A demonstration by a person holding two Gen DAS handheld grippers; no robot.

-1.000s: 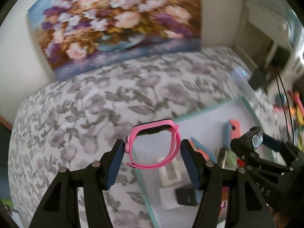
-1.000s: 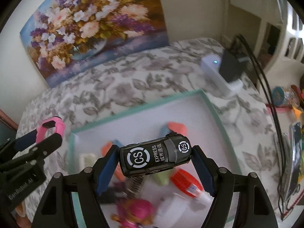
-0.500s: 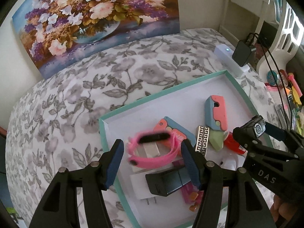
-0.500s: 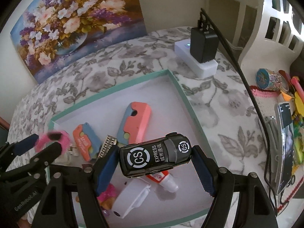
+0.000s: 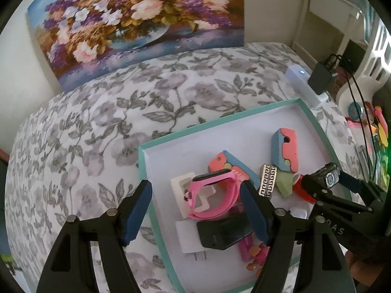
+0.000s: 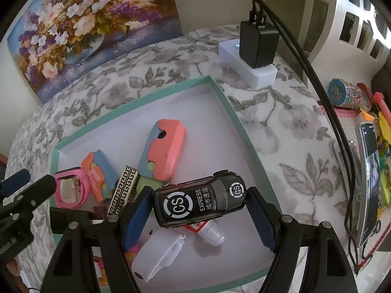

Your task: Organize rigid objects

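Note:
A pink watch (image 5: 215, 197) lies in the teal-rimmed white box (image 5: 220, 119), on a white plug. My left gripper (image 5: 195, 210) hovers over it with its jaws opening. The watch sits between the pads, and a wide gap shows on its left side. The watch (image 6: 70, 190) also shows at the box's left end in the right wrist view. My right gripper (image 6: 198, 217) is shut on a black toy car (image 6: 200, 200) marked "CS EXPRESS", held above the box's (image 6: 146, 95) near right part.
The box also holds two pink-and-blue toy knives (image 6: 163, 151), a patterned lighter (image 6: 122, 190), a black adapter (image 5: 224, 232), a glue bottle (image 6: 207, 229) and a white clip (image 6: 156, 254). A power strip with charger (image 6: 256, 48) stands behind. Clutter (image 6: 366, 146) lines the right edge.
The left jaws have widened and the pink watch has left them and come to rest in the box. The right gripper has sunk slightly over the box with the car.

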